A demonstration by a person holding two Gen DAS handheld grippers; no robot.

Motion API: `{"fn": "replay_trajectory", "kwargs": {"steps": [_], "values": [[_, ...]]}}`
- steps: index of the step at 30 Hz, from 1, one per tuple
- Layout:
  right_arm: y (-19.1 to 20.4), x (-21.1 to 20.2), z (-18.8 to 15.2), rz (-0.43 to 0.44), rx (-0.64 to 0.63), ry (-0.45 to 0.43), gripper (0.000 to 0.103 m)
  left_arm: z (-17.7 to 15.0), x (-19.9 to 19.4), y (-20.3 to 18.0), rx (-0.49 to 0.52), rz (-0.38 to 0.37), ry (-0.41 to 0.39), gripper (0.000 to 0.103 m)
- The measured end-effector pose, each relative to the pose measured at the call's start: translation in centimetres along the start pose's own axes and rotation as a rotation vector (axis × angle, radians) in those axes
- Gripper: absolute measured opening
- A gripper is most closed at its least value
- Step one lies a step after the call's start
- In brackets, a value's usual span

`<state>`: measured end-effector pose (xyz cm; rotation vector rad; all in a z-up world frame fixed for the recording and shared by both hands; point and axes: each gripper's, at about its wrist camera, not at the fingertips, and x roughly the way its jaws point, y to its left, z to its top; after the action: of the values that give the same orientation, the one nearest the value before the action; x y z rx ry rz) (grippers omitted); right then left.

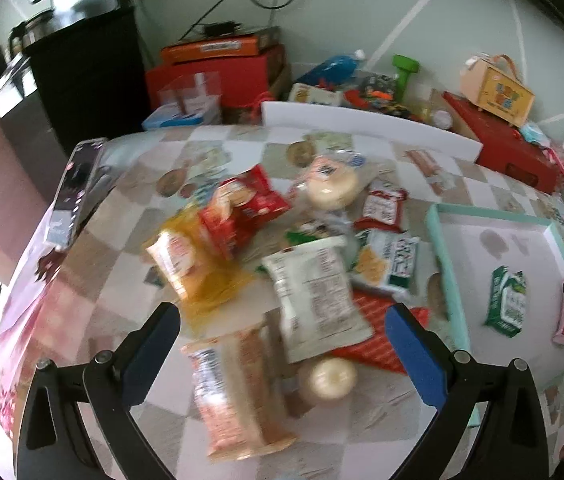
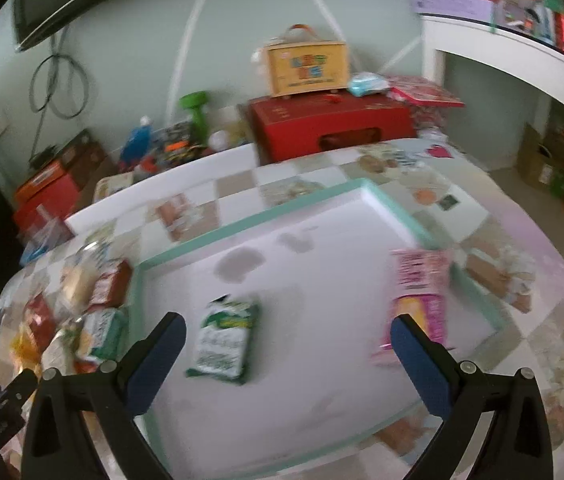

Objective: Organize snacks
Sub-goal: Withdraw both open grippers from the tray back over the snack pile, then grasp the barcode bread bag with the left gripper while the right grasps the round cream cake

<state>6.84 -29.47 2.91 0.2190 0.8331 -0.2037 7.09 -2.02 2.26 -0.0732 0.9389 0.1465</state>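
Checkered tablecloth table (image 1: 129,360) holds everything. Teal-rimmed white tray (image 2: 249,220) on its right side, snack pile (image 1: 265,240) to the tray's left on the cloth, both views blurred. Inside the tray: green-and-white packet (image 2: 223,338) lying flat near the middle, pink packet (image 2: 422,292) by the right wall, the two well apart. In the pile: white packet (image 1: 316,296) nearest centre, red cracker bag (image 1: 241,208) farther left, yellow bag (image 1: 193,264) beside it, long orange-striped packet (image 1: 233,392) nearest the camera, round pale bun (image 1: 332,376) just right of it. Red box (image 2: 330,124) with a small wooden case (image 2: 308,64) on top, at the far edge. Left gripper (image 1: 282,344) spread wide above the near end of the pile, holding nothing. Right gripper (image 2: 288,352) also wide, empty, over the tray's near half, green packet between its fingers in view.
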Motion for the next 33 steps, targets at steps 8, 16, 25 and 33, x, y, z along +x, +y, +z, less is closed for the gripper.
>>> {"fn": "replay_trajectory", "kwargs": {"steps": [8,16,25,33], "values": [[5.5,-0.3,-1.5,0.107,-0.112,0.027,0.103,-1.1,-0.9,4.1,-0.082,0.031,0.009,0.102],[10.2,-0.1,-4.0,0.190,-0.229,0.088,0.103,-2.5,-0.1,6.7,-0.138,0.013,0.069,0.102],[14.0,1.5,-7.3,0.220,-0.346,0.170,0.102,-3.3,1.1,7.8,-0.158,0.008,0.114,0.101],[15.3,1.9,-8.7,0.238,-0.408,0.214,0.087,-3.3,1.7,8.3,-0.190,-0.052,0.133,0.101]]}}
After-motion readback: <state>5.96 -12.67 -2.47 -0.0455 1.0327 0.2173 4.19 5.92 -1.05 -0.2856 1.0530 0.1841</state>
